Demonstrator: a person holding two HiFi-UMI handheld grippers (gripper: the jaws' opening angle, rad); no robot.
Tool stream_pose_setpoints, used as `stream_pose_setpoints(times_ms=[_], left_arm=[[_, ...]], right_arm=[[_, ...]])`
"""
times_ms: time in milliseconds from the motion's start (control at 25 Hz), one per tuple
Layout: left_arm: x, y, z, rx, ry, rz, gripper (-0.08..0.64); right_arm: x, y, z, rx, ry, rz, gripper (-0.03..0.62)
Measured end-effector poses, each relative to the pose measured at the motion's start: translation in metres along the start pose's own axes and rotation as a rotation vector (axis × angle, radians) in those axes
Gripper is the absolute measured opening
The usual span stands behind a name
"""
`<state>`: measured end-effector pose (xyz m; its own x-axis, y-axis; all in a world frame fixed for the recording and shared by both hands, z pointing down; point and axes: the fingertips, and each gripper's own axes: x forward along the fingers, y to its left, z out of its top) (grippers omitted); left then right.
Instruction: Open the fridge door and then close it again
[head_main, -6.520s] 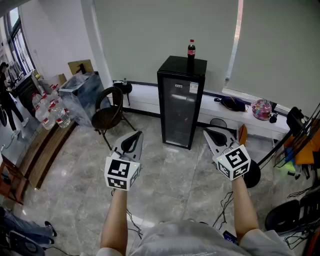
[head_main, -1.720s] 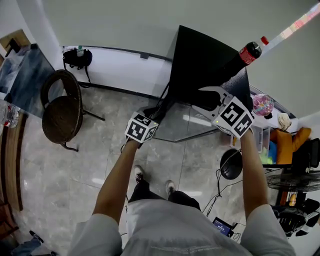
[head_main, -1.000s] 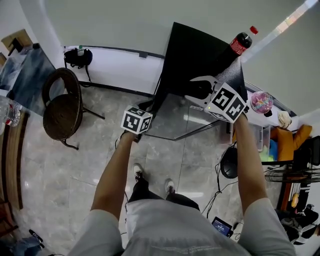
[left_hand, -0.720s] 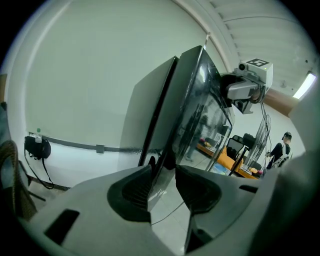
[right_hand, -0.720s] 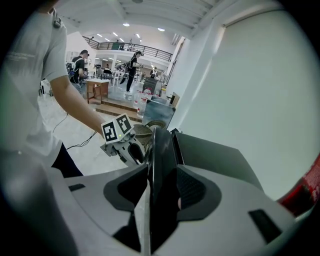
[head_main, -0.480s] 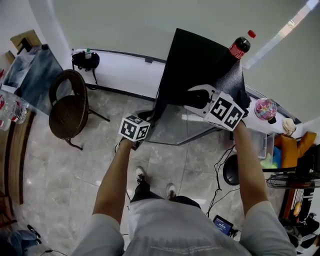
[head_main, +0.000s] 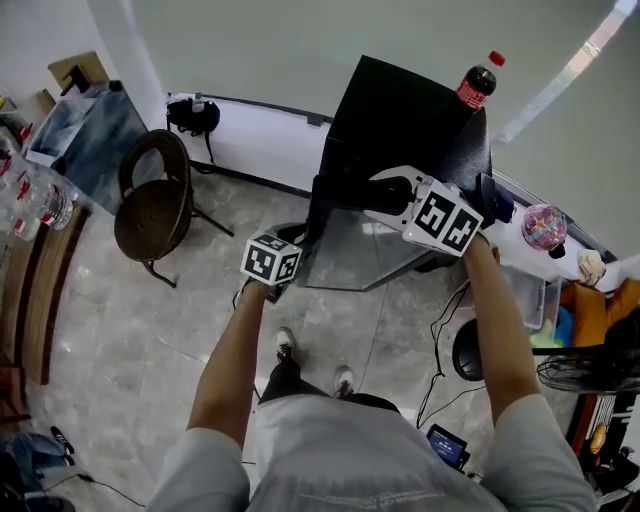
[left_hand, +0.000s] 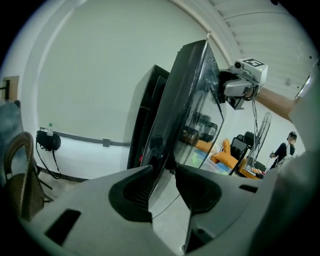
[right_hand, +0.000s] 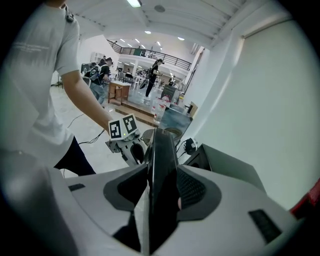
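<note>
Fridge door (head_main: 365, 250): glass-fronted, standing partway open from the black fridge (head_main: 400, 110) by the wall, out over the tiled floor (head_main: 130, 340). Clamped at its top edge by the right gripper (right_hand: 162, 175), pads pressed against both faces. Pinched lower down along the free edge by the left gripper (left_hand: 170, 170). Cola bottle (head_main: 477, 80) upright on the fridge top. Wicker chair (head_main: 155, 205) well apart, to the left.

I look down at a round brown chair (head_main: 152, 212) on a shiny grey floor (head_main: 110, 360). Behind the chair, a low white ledge (head_main: 262, 150) runs under a pale wall (head_main: 280, 45). A black bag (head_main: 196, 115) sits on the ledge near the chair. Water bottles (head_main: 45, 200) stand left of the chair.
</note>
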<state>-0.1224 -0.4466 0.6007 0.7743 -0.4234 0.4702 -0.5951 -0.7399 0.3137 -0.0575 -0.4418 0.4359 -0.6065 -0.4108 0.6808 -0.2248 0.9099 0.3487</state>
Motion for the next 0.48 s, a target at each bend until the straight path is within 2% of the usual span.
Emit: stream_pose_setpoints(times_ms=[480], left_arm=[[-0.028,-0.038,-0.032,-0.081,-0.023,0.192,0.13]], right_arm=[[-0.015,0.043,0.008,-0.156,-0.096,0.096,0.181]])
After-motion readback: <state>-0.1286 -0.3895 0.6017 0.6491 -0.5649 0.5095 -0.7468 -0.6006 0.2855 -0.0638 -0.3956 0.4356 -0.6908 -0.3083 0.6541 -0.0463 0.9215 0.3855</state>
